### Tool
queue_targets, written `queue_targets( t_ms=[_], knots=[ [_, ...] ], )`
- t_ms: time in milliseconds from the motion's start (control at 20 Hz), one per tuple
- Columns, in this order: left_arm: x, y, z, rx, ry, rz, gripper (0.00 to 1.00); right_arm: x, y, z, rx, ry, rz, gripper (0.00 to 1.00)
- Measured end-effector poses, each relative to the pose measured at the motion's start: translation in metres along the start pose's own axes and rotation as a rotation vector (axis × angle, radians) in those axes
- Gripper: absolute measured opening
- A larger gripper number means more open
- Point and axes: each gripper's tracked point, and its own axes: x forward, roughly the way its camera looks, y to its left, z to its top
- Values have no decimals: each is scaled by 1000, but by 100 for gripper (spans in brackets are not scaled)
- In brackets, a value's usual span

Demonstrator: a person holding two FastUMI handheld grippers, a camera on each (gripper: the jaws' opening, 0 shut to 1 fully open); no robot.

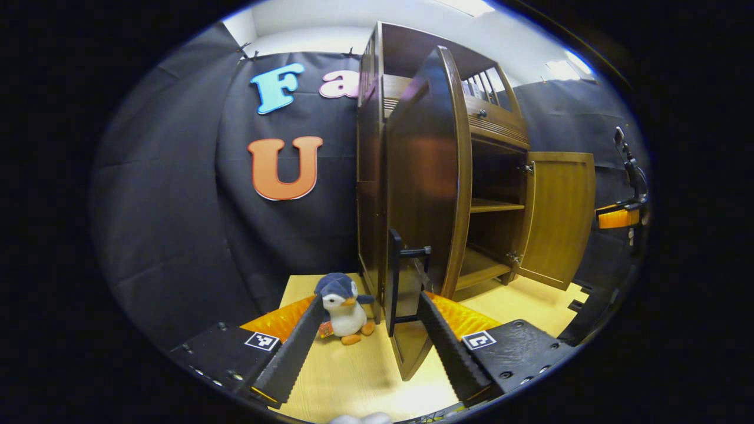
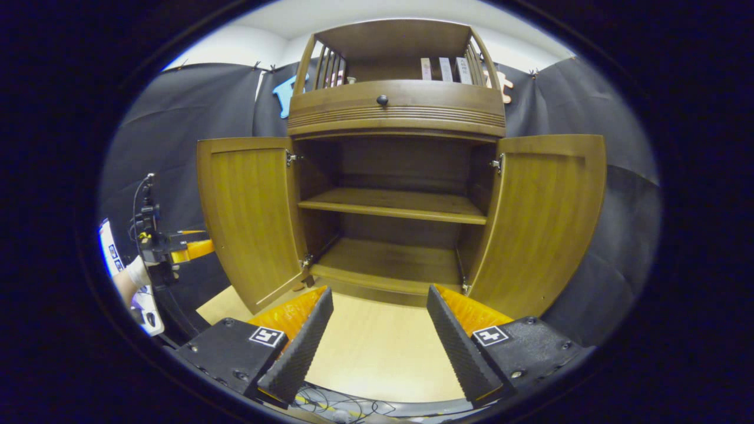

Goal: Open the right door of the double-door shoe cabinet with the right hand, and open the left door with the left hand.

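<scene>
The dark wooden shoe cabinet (image 2: pixel 397 112) faces the right gripper view with both doors swung wide: left door (image 2: pixel 253 218), right door (image 2: pixel 542 224). Its two shelves are bare. My right gripper (image 2: pixel 380 291) hangs open in front of the bottom shelf, holding nothing. In the left gripper view the left door (image 1: pixel 427 176) stands edge-on toward me, and its black bar handle (image 1: pixel 393 282) sits between the spread fingers of my left gripper (image 1: pixel 370 297), closer to the right finger (image 1: pixel 442 335). The right door (image 1: pixel 559 218) is open behind it.
A plush penguin (image 1: pixel 343 307) sits on the light wooden tabletop (image 1: pixel 353 383) beside the cabinet's left corner. The other gripper (image 1: pixel 615 218) shows at far right. In the right gripper view a hand (image 2: pixel 126 277) holds the left gripper (image 2: pixel 177 247). Cables (image 2: pixel 336 406) lie below.
</scene>
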Motion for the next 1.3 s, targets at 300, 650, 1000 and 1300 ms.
queue_targets(
  t_ms=[300,650,1000,1300],
  knots=[
    [-46,8,42,14,2,252,100,8,-14,1,7,-23,-3,100],
    [-55,-70,112,28,-36,347,95,13,-53,15,42,-65,-18,100],
    [-22,-164,128,26,-55,367,96,4,-96,28,71,-102,-72,100],
    [-4,-231,115,50,-52,306,96,-2,-121,34,68,-130,-121,100]
  ],
)
